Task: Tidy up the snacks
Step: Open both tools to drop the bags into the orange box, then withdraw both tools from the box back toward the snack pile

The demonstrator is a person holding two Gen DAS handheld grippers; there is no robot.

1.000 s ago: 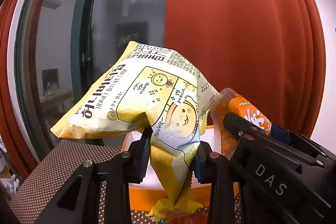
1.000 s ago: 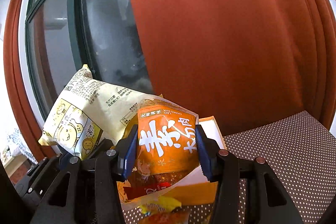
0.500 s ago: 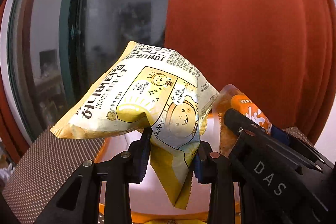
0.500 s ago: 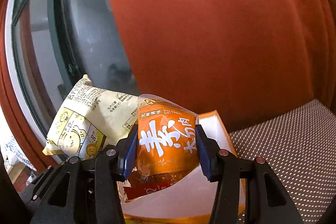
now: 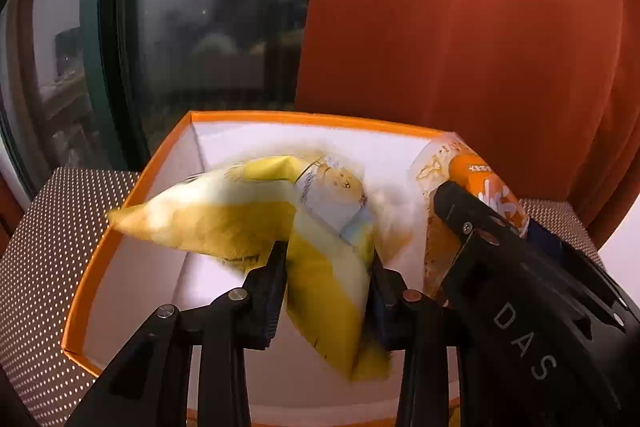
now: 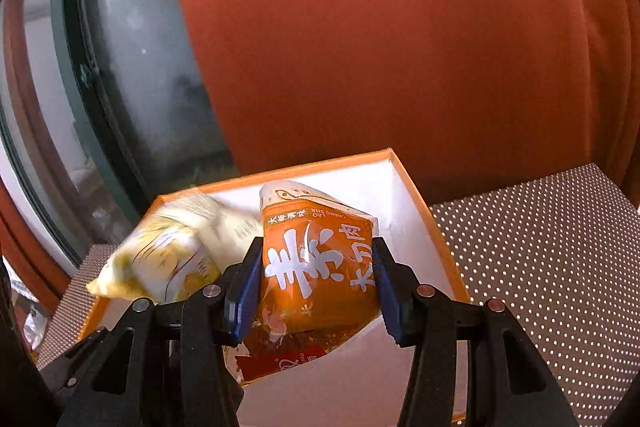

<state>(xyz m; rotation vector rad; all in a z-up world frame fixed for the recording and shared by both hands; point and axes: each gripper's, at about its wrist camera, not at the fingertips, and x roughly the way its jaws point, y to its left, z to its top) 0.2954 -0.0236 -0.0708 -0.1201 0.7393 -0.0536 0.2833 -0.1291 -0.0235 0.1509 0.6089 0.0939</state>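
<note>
A yellow honey-butter chip bag lies blurred between the fingers of my left gripper, whose jaws are opening; the bag slips down into the orange box with a white inside. My right gripper is shut on an orange packet with white characters, held upright over the right part of the same box. The yellow bag shows to the left of that packet. In the left wrist view the orange packet sticks up on the right.
The box stands on a brown cloth with white dots that spreads to both sides. An orange-red curtain hangs close behind the box, and a dark window with a green frame is at the back left.
Both grippers have tipped downward over the box, whose white inside now fills the lower view. The yellow bag has dropped from upright in the left jaws and blurs as it slips.
</note>
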